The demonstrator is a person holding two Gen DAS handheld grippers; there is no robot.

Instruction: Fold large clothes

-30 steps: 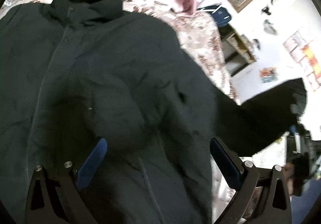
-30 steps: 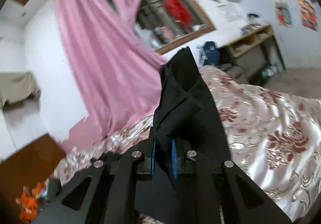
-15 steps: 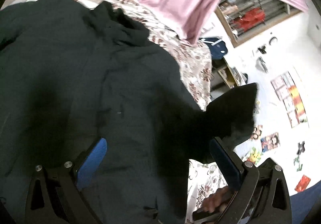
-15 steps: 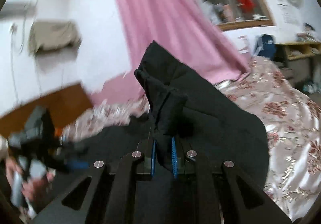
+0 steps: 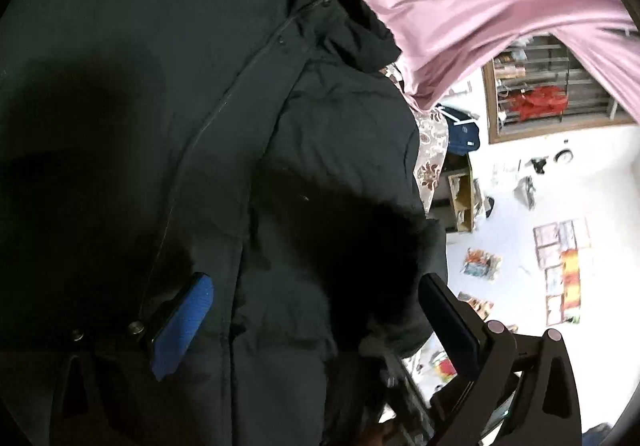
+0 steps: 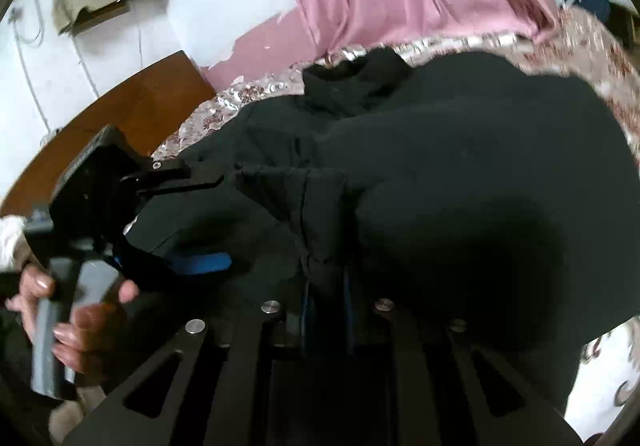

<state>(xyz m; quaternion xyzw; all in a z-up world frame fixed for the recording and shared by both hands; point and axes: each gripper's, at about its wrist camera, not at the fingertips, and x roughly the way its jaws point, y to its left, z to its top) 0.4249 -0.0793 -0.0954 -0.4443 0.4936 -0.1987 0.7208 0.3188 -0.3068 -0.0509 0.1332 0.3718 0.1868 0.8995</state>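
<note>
Looking from the left wrist, the left gripper (image 5: 320, 310) is seen spread wide over the black jacket (image 5: 200, 126) on the bed (image 5: 430, 150). From the right wrist, the right gripper (image 6: 326, 310) has carried the sleeve (image 6: 460, 186) across the body; its fingers (image 6: 306, 310) are opening around it, so this fold is judged nearly laid.

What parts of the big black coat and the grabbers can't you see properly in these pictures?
- Left wrist view: the jacket hem and far sleeve are cut off by the picture's edge; deep shadow swallows its lower middle.
- Left wrist view: the right gripper at the bottom is blurred.
- Right wrist view: the right gripper has jaws opening, but dark sleeve fabric between its pads hides whether they still press.
- Right wrist view: the left gripper hides the cloth behind it.
</note>
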